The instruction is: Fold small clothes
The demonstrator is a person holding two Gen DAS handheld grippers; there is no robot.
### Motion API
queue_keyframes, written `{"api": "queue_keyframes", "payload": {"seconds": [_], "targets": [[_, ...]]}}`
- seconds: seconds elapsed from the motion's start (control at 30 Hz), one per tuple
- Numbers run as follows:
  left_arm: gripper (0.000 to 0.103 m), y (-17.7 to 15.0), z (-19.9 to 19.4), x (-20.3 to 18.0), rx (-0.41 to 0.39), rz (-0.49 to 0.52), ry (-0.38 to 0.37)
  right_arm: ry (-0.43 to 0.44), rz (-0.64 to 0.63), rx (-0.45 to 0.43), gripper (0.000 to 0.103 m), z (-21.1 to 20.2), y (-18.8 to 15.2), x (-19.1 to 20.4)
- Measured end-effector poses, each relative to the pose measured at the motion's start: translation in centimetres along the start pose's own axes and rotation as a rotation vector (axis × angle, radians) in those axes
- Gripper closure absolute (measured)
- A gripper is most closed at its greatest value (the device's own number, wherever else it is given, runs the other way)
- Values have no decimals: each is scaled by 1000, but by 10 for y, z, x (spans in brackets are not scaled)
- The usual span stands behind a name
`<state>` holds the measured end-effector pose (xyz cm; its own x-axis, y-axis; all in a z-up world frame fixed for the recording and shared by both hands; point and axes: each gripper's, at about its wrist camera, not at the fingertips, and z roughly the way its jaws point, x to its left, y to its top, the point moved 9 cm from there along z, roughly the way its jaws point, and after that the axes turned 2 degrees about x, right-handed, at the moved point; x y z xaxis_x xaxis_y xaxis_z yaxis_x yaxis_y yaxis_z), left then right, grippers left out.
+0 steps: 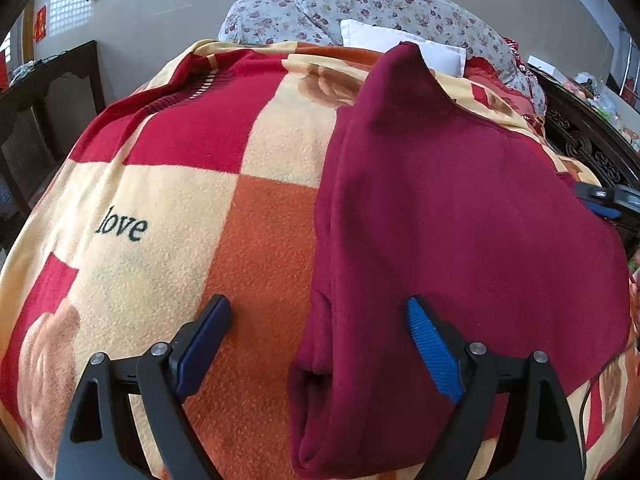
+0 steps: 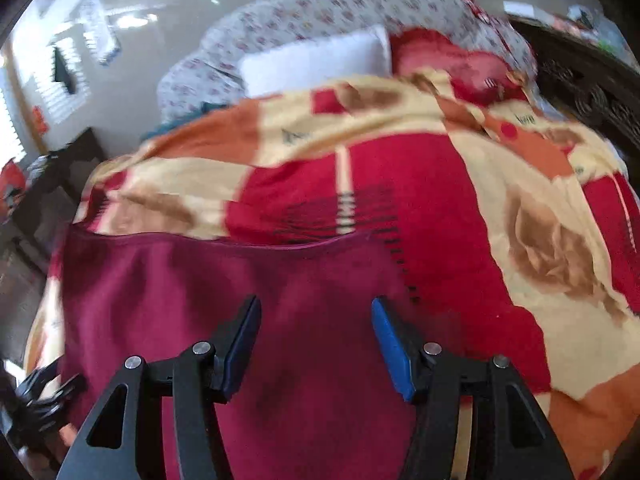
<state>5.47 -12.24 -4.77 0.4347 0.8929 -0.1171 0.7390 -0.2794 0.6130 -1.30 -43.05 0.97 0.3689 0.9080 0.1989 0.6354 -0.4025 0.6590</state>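
on a checked fleece blanket (image 1: 172, 184) of red, orange and cream squares, printed with roses and the word "love", lies a maroon garment (image 1: 460, 216), spread over the right half of the left wrist view. its near left edge is folded over into a thick rolled hem with a dark opening, perhaps a cuff or sleeve end, though the angle makes that hard to settle. a narrow part of it rises to a point toward the far end of the bed.

the left gripper (image 1: 318, 312) hangs just above the bedding with its jaws spread wide, holding nothing: one blue pad sits over the orange square, the other over the maroon cloth, with the folded edge between them. the right gripper (image 2: 316, 312) also stands with jaws apart and empty, both pads over the same maroon garment (image 2: 224, 280), whose straight far edge crosses the blurred right wrist view. its blue tip (image 1: 598, 200) shows at the garment's right edge in the left wrist view.

at the head of the bed sit a white pillow (image 1: 400, 46) and a floral quilt (image 1: 360, 8), with dark carved wood furniture (image 1: 588, 148) on the right and a pale wall behind.
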Motion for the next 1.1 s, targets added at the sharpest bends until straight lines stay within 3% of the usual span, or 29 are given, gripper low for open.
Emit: {"api": "queue_keyframes", "payload": {"seconds": [0.03, 0.13, 0.37, 0.57, 0.63, 0.77, 0.9, 1.1], "targets": [[15, 0, -2, 0, 2, -2, 2, 20, -13, -6, 40, -10, -4, 6], [15, 1, -9, -1, -4, 8, 15, 28, -38, -7, 24, -34, -27, 12], [15, -3, -23, -1, -1, 8, 10, 53, 17, 31, 24, -82, -89, -11], [15, -12, -25, -1, 39, -3, -7, 40, 31, 143, 19, -111, -123, -46], [15, -16, -23, 0, 47, 3, 8, 50, 55, 140, 11, -107, -126, -53], [15, -21, -17, 6, 76, 6, 17, 122, 105, 132, 11, -77, -130, -51], [15, -20, -13, 13, 90, -17, -15, 132, 114, 146, 11, -45, -131, -48], [15, -8, -15, 21, 49, -38, -36, 137, 94, 63, 9, -57, -119, -52]]}}
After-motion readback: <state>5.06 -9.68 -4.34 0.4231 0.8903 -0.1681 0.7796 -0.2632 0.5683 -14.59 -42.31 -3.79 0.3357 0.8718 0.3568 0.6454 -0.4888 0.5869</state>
